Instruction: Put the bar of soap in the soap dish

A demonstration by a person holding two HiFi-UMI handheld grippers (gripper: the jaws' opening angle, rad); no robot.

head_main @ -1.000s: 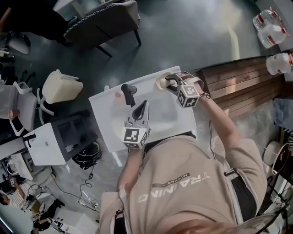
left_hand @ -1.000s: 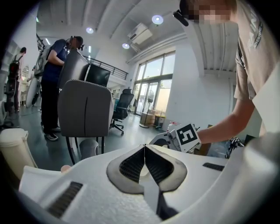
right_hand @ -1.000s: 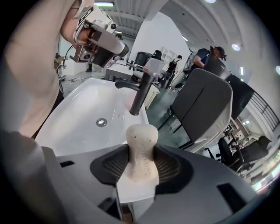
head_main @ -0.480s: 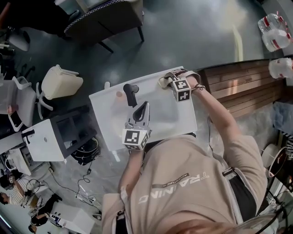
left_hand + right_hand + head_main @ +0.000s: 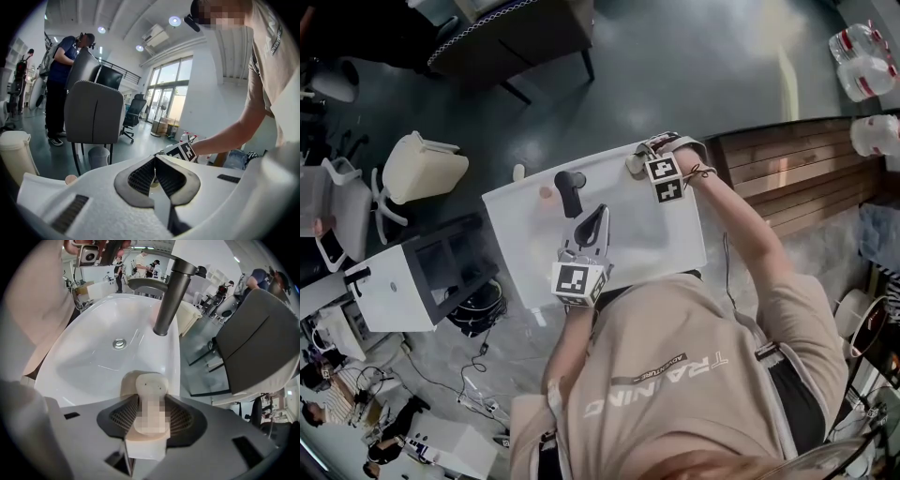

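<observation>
Seen from above, a person leans over a white ceramic sink (image 5: 525,234) with a dark grey metal faucet (image 5: 570,192) standing at its far rim. Each hand holds a set of tongs.

The right tongs (image 5: 151,401) are at the far right corner of the sink, to the right of the faucet. Their jaws are closed partway on a cream, round-ended bar of soap (image 5: 151,385), with a ribbed pad pressed against each of its sides. The soap's far end sticks out past the jaw tips. It lies directly over a beige oval soap dish (image 5: 125,380) that sits on the sink rim. Whether the soap touches the dish cannot be told.

The left tongs (image 5: 154,161) are over the near side of the basin, pointing toward the faucet. Their jaws are closed tip to tip with nothing between them.
</observation>
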